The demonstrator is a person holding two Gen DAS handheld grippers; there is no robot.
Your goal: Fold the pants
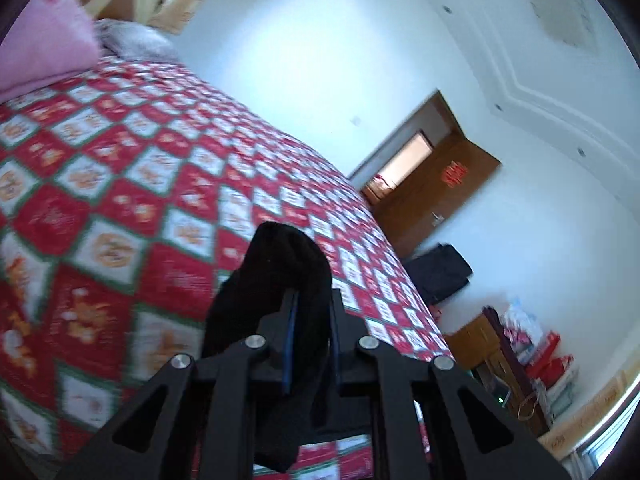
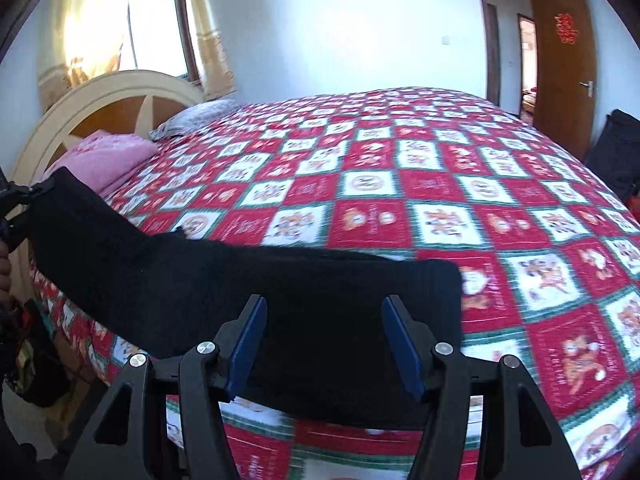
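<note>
The black pants stretch across the near part of the bed, one end lying on the quilt in front of my right gripper, the other end lifted at the far left. My right gripper is open, its blue pads either side of the cloth below. My left gripper is shut on a bunch of the black pants and holds it above the bed. It also shows at the left edge of the right wrist view, gripping the raised end.
The bed has a red, white and green checked quilt, a pink pillow and a grey pillow by the cream headboard. A brown door stands open. A black bag and boxes sit beyond the bed.
</note>
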